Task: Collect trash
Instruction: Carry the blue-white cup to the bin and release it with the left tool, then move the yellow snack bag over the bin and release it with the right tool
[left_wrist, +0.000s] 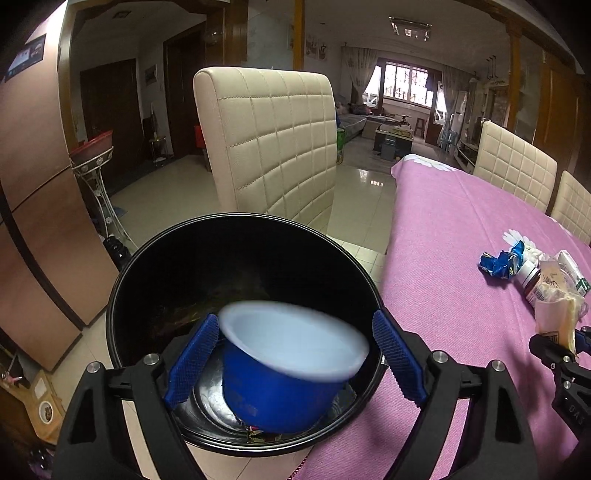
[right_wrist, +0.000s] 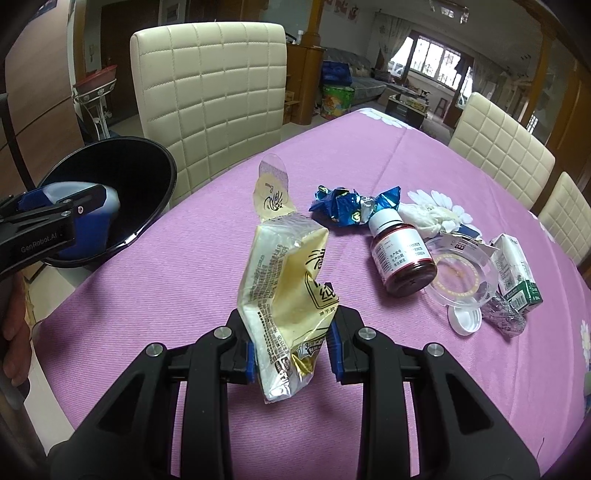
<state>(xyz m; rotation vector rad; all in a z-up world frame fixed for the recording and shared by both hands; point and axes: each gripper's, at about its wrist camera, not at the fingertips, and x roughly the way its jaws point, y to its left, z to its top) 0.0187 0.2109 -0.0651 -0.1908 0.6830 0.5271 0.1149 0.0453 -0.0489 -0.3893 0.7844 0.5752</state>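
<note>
**Left claw spread over the bin, right claw pinching a wrapper**

Left gripper (left_wrist: 295, 354) hangs above the black bin (left_wrist: 155, 258), its blue pads spread wide — the blue cup (left_wrist: 280, 391) sits between them, blurred, its white rim tilted, and neither pad touches it. The cup is inside the bin's mouth, over some debris at the bottom that is too dark to make out. The bin stands just off the corner of the table, beside a cream quilted chair (left_wrist: 273, 147).

Right gripper (right_wrist: 291, 350) is pressed onto a crumpled yellow wrapper (right_wrist: 284, 280), which stands up from the pads above the pink tablecloth (right_wrist: 177, 280). Its upper end is torn open and a clear flap sticks out at the top.

More trash lies on the cloth beyond — a crushed blue foil wrapper (right_wrist: 347, 206), a dark red bottle (right_wrist: 402, 254) on its side with a white cap, a wad of white tissue (right_wrist: 428, 218), a clear plastic lid (right_wrist: 461, 277), a small white cap (right_wrist: 464, 320) and a green-and-white carton (right_wrist: 517, 273). The bottle's base touches the clear lid; the carton lies just beside the lid on its far side.
</note>
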